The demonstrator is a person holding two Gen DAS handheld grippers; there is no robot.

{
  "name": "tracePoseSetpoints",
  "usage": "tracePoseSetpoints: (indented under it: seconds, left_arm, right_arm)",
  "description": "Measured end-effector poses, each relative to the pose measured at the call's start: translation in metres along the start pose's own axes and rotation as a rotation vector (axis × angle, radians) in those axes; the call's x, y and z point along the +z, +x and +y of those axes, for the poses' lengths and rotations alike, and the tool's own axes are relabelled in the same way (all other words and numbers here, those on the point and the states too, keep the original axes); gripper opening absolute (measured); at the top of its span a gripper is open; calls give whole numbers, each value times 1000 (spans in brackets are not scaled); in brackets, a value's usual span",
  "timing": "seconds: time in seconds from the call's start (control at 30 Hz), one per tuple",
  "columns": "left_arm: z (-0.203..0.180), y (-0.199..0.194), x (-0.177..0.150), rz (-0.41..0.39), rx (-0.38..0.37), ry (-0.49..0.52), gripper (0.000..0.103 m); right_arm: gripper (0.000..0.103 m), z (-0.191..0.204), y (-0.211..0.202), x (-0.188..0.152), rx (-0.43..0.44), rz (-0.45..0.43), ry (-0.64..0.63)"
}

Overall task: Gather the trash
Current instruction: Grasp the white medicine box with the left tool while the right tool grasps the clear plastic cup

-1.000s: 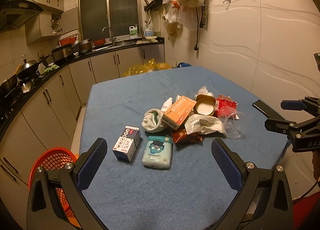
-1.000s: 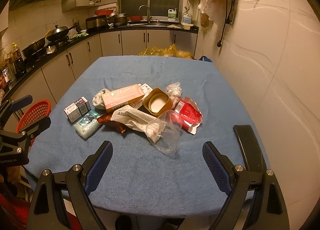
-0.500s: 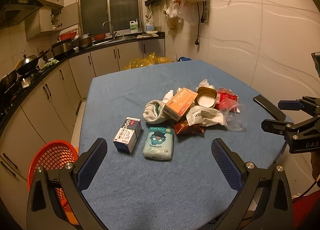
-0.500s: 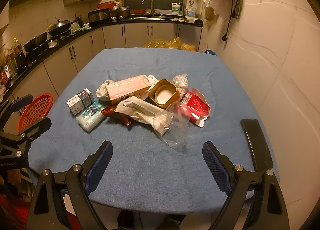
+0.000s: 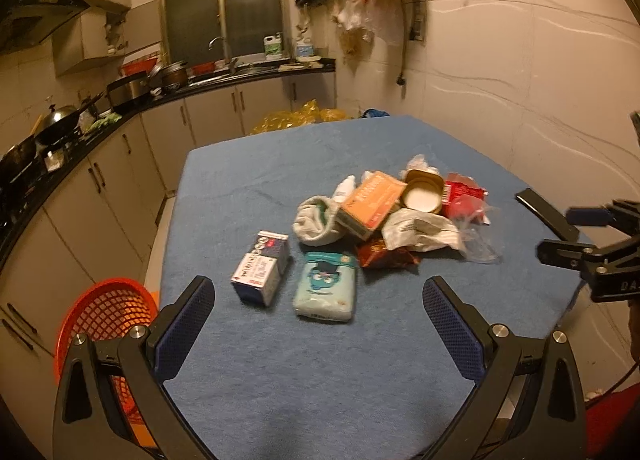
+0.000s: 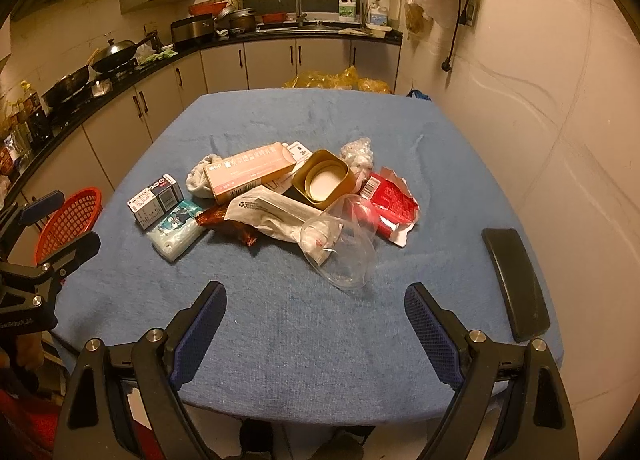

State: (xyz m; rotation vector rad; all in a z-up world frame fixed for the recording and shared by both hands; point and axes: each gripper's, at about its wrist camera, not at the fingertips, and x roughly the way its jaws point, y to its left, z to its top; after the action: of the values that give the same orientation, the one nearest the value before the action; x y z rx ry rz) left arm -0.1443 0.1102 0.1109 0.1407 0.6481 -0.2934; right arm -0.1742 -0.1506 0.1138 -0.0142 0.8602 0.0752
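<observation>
A heap of trash lies mid-table on the blue cloth: an orange box, a gold tin, a red wrapper, a clear plastic cup, a white bag, a white sock. Nearer the left edge lie a small carton and a teal tissue pack. My left gripper hangs open, empty, short of the carton and tissue pack. Held open above the near table edge, my right gripper sits just before the cup.
A red mesh basket stands on the floor left of the table. A black flat object lies at the table's right edge. Kitchen counters with pans run along the left and back; a wall stands close on the right.
Both cameras have pulled back and risen slightly, so the trash heap sits a little farther off. Nothing on the table has moved and both grippers stay open.
</observation>
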Motion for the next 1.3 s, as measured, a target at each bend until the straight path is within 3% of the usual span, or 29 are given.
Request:
tracePoseSetpoints:
  seconds: [0.27,0.47,0.57,0.7,0.77,0.97,1.0,1.07,1.17,1.2,1.23,1.3]
  left_arm:
    - [43,49,17,116,98,-60,103]
    - [53,96,27,184,132,-13,103]
    - [59,119,27,218,168,0,103]
    - [62,142,23,258,169,7,96]
    - [63,151,22,268,169,10,82]
    - [71,172,17,317,148,-51,47]
    - [72,174,16,327,139,-66,33]
    - [72,177,15,335,139,-81,33]
    - [68,173,13,323,130,-90,33]
    - [66,170,12,317,133,-89,33]
    - [64,166,11,310,135,-89,33]
    - [63,159,11,293,135,-95,33]
  right_arm:
    - [71,-21,17,-1,28,80,53]
    - [69,-29,23,-1,56,94,38]
    - [62,-39,26,1,73,100,42]
    - [61,-49,30,7,73,103,31]
    - [61,-53,35,11,67,103,16]
    - [47,-48,64,27,69,128,-74]
    - [44,-46,70,28,74,136,-85]
    - [40,-41,82,31,72,152,-119]
    - [26,-39,98,33,82,175,-135]
    - [10,-39,102,34,82,184,-135]
    - [5,-41,107,35,94,198,-127]
    - [5,-44,107,37,105,197,-110]
